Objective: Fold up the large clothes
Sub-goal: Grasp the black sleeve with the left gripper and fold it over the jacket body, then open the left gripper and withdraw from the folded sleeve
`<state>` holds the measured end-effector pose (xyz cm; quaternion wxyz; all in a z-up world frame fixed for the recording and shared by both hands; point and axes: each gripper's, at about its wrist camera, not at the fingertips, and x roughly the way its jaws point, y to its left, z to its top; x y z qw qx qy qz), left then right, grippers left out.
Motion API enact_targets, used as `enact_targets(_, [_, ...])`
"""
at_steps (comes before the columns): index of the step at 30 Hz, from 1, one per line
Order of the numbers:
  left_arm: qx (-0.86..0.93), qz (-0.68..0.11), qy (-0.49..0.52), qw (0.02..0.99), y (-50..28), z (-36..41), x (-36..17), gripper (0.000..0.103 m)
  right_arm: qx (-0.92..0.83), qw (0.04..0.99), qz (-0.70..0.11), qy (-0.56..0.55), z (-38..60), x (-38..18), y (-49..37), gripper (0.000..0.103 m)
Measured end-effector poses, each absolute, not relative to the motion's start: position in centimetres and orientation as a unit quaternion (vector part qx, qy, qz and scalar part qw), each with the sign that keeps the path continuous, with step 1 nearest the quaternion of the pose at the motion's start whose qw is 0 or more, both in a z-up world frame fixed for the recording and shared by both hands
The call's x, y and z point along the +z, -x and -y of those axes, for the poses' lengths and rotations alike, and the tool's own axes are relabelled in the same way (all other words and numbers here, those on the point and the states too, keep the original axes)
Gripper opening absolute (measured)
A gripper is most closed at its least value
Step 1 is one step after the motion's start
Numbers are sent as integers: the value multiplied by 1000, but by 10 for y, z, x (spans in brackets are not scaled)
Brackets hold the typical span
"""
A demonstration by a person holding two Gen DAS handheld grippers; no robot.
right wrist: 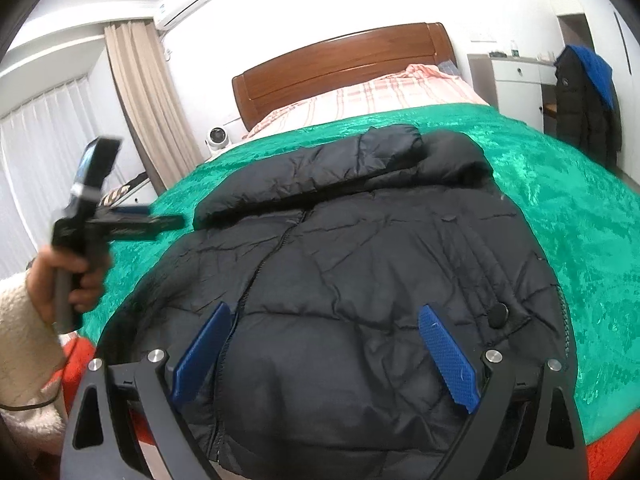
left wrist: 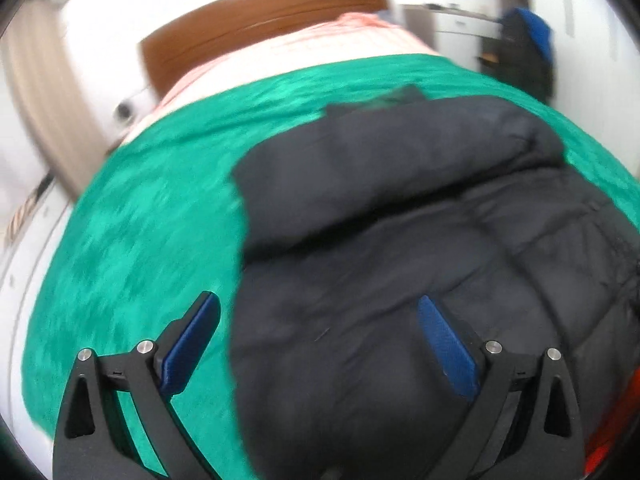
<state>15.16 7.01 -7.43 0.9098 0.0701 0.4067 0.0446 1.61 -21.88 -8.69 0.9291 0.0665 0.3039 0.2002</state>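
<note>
A dark puffer jacket lies front up on a green blanket, its zipper running down the middle. One sleeve is folded across the top near the collar. My left gripper hovers open over the jacket's left edge, one finger above the blanket and the other above the jacket, with nothing between them. In the right wrist view the left gripper appears blurred at the left, held by a hand. My right gripper stands open above the jacket's lower part, holding nothing.
The bed has a wooden headboard and pink plaid bedding at the far end. A dark coat hangs at the right beside a white cabinet. Curtains hang at the left. Orange-red cloth shows at the near edge.
</note>
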Motion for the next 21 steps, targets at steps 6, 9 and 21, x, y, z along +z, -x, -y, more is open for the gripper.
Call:
enact_targets(6, [76,-407,4,910,-111,-101,-90,100,203,929,-306,-48,207,-89,-16,94])
enact_targets(9, [80,-401,3,913,-92,-97,-101,100,201,930,-306,-39,204,-90,-15,94])
enact_targets(21, [88,-411,27,907,-85,-96,-123,100,178,934,-308,-29,207,-95,-14,94])
